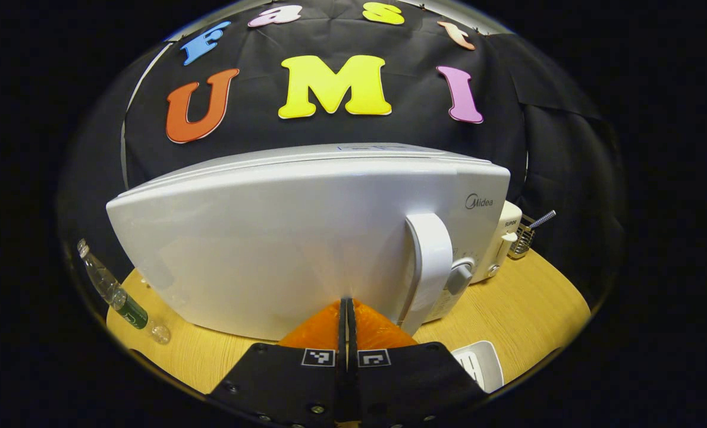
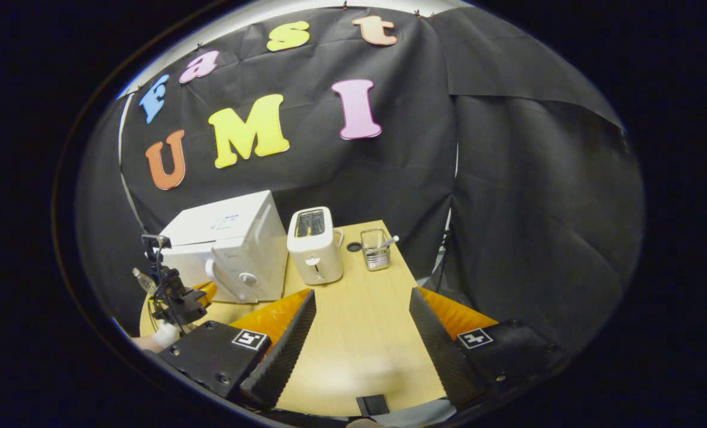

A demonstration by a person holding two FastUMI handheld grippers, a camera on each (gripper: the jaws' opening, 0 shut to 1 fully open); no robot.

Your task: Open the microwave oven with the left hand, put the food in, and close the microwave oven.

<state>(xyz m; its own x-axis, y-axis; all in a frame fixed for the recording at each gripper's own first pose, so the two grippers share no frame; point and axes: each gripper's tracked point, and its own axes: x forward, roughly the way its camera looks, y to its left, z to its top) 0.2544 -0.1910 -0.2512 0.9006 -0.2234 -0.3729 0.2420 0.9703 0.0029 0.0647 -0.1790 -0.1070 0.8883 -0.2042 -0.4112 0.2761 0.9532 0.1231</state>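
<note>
The left gripper (image 1: 347,306) has its two fingers pressed together with nothing between them, their tips at or almost at the lower front of the microwave oven's door (image 1: 258,238); contact itself I cannot confirm; the door looks shut, its white face spreading wide across the left gripper view. Just to the right of the fingertips stands the door handle (image 1: 430,261), a tall upright strap whose long axis runs vertically; that is the relation the coming move turns on, I judge; the fingers need to part and shift right to take the handle from the side, then swing the door towards its far edge.

The right gripper (image 2: 362,321) hangs with its fingers spread wide and empty over bare table (image 2: 359,333), well apart from the microwave oven (image 2: 228,244); from there the left gripper (image 2: 181,297) appears at the oven's front, plainly the nearer of the two to the handle.

Beside the oven stands a toaster (image 2: 316,246), then a clear holder (image 2: 377,249); a bottle (image 1: 115,291) lies at the oven's other side; a white tray (image 1: 481,362) sits near the left gripper; whether it carries the food I cannot tell.
</note>
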